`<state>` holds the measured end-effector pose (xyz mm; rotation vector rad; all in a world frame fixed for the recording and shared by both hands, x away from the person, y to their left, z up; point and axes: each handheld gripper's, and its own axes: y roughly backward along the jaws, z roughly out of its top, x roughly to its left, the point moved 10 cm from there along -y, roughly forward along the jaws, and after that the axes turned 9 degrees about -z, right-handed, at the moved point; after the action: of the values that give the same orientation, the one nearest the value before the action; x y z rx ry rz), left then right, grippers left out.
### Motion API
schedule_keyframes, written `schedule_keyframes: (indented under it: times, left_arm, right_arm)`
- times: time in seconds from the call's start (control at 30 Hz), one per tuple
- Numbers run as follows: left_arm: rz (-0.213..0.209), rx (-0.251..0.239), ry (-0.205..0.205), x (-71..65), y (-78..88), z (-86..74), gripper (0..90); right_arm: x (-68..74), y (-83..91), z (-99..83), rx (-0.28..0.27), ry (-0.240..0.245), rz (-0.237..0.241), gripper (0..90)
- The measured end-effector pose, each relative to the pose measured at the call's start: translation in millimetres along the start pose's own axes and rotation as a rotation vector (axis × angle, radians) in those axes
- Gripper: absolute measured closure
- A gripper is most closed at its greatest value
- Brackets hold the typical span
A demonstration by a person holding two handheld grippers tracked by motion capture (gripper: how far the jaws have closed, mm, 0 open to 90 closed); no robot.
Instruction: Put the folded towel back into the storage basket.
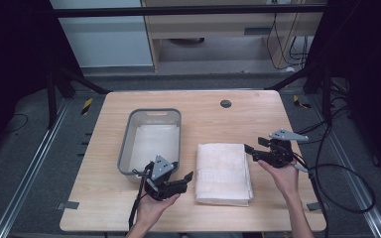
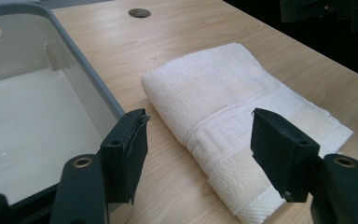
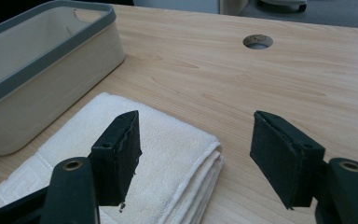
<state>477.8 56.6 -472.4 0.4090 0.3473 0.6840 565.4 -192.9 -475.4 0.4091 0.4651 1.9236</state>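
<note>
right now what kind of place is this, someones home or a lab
Most likely a lab recording station, not a home: the wooden table sits inside a dark metal frame, loose cables trail over grey carpet, and a person holds a left gripper and right gripper.

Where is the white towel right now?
In the high view, the folded white towel lies flat on the wooden table, just right of the grey bin, between the left gripper and the right gripper.

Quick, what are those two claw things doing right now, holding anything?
Left gripper: open, holding nothing, beside the folded white towel and the grey basin.
Right gripper: open, holding nothing, near the towel's far right corner.
</note>
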Motion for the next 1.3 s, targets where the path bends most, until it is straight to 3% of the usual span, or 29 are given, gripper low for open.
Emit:
schedule_keyframes:
  times: [0.83, 1.03, 1.3]
  left_arm:
    - [-0.053, 0.096, -0.023, -24.7, -30.2, -25.3, 37.7]
    - [-0.051, 0.119, -0.020, -26.3, -38.1, -32.3, 36.8]
    - [-0.040, 0.134, 0.010, -23.4, -47.5, -39.9, 35.3]
  right_arm:
    - [3.5, -12.0, -12.6, 0.036, 0.049, -0.021, 34.0]
    - [-1.6, -18.0, -20.1, 0.053, 0.014, -0.025, 34.5]
    - [-1.6, -24.6, -25.6, 0.070, 0.007, -0.026, 34.8]
